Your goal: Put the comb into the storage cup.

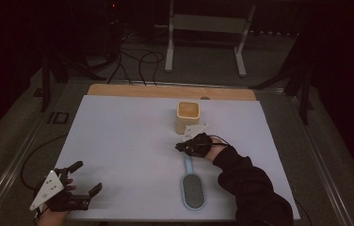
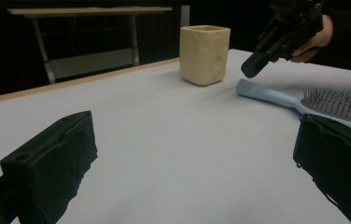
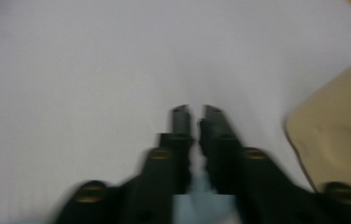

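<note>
**Getting a good hold on the brush handle**

I am working on the blue hairbrush [image 1: 192, 184]. It lies flat on the white table [image 1: 128, 136], on the near right side. Its bristle head points toward me and its thin handle points away, toward the tan cup [image 1: 187, 116]. The cup stands just past the far end of the handle.

My right gripper [image 1: 181, 147] sits right over the far tip of that handle. Its jaws are squeezed together. In the right gripper view I see a bit of pale blue low down between the black jaws, near their base. The tips out front look pressed together with nothing between them. That picture is blurry, so I cannot say if the handle is truly pinched or just lying under the jaws.

To do this step well, I think I should go slowly and check the hold before I lift. The handle is thin and smooth, so it could slip or swing, because the heavy head hangs at the other end. A hold closer to the head would feel steadier. I also want to keep away from the cup, since it stands very near and could tip over.

My left gripper [image 1: 84, 178] rests at the near left corner, well away from the brush. Its jaws are wide apart and hold nothing.
</note>
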